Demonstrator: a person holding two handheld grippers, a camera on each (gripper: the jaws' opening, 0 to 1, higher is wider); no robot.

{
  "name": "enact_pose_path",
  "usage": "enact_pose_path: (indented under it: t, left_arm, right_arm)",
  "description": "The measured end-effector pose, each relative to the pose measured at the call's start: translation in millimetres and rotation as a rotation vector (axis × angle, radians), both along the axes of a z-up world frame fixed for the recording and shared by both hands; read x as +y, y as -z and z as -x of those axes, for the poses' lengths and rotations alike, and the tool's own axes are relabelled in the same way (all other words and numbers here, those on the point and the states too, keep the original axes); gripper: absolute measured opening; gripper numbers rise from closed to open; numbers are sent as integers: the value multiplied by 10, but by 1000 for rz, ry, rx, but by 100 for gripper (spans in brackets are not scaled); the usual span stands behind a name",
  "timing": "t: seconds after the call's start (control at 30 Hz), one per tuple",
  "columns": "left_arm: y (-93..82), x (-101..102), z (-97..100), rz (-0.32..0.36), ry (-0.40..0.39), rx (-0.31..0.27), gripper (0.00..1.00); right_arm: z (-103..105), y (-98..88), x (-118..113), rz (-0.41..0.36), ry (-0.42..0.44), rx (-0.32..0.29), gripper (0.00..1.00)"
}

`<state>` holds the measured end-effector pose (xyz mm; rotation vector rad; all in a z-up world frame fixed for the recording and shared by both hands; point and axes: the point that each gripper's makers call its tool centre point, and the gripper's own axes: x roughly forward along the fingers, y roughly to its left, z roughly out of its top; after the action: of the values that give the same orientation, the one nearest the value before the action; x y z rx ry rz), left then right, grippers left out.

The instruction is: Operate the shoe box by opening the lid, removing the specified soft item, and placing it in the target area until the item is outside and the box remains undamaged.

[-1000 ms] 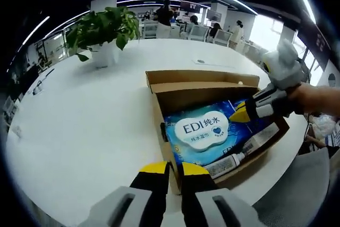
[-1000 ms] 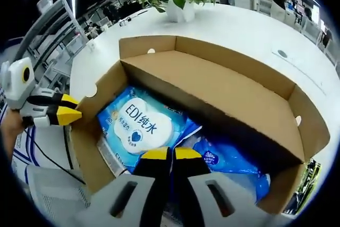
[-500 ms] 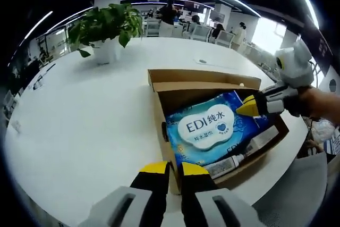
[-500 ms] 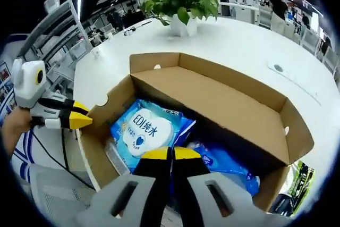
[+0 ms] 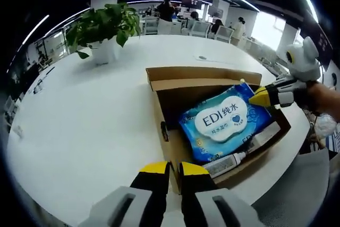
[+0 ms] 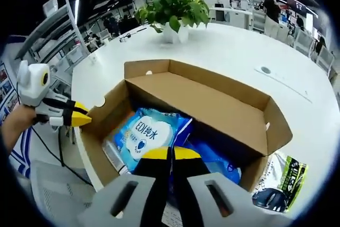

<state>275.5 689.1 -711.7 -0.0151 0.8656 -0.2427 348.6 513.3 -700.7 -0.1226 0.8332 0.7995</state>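
1. Left gripper view: the left gripper (image 5: 173,169) has its fingers (image 5: 153,176) pressed together with nothing between them, tips right at the near wall of the open box (image 5: 164,126) on the white surface (image 5: 79,126).
2. Ahead of and right of those tips, the wipes pack (image 5: 226,123) lies tilted in the box, its far corner raised toward the right gripper (image 5: 258,98). That gripper's yellow tip touches the pack's upper right corner; whether it has hold of that corner I cannot tell.
3. A tube (image 5: 228,162) lies along the box's near right wall, just below the pack. A plant (image 5: 103,27) stands well beyond the box.
4. Right gripper view: the right gripper (image 6: 171,155) shows its fingers (image 6: 154,159) almost closed, over the blue pack (image 6: 146,134); any pinched film is hidden under the tips.
5. The pack sits just ahead and left of the tips, inside the box (image 6: 212,107). The left gripper (image 6: 77,119) hangs by the box's left wall, apart from the pack.
6. Risks, as I judge them: a grip on thin film alone could slip or tear as the pack rises; dragging the pack against the cardboard could bend a wall or shift the box, since the left gripper does not appear to clamp it.
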Motion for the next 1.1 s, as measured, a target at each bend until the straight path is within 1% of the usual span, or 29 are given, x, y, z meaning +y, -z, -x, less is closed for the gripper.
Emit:
enact_pose_path:
  t: [0.13,0.43,0.5,0.6,0.73,0.83,0.9,1.1]
  left_arm:
    - [4,-12,7,-12,13,12,7]
    - [-23,-25,-2,-72,69,37,7]
    - [-77,-19,-25,-75,72,25,7]
    - [-205,-33,-84,-77,81,-5,10]
    - [-375,-102,-180,-80,97,-48,14]
    - [-430,-185,-239,-68,113,-66,15]
    - [-419,-255,-267,-64,130,-66,15]
    - [-283,-455,-301,-49,175,-35,16]
  right_arm:
    - [-14,-36,-101,5,10,-12,0]
    - [6,57,-247,18,27,9,0]
    - [-3,85,-281,12,41,22,0]
    - [-8,111,-313,2,56,36,0]
    - [-6,139,-332,7,56,40,0]
    - [-11,162,-351,7,57,39,0]
    - [-20,189,-371,10,59,41,0]
    - [-18,230,-412,8,69,51,0]
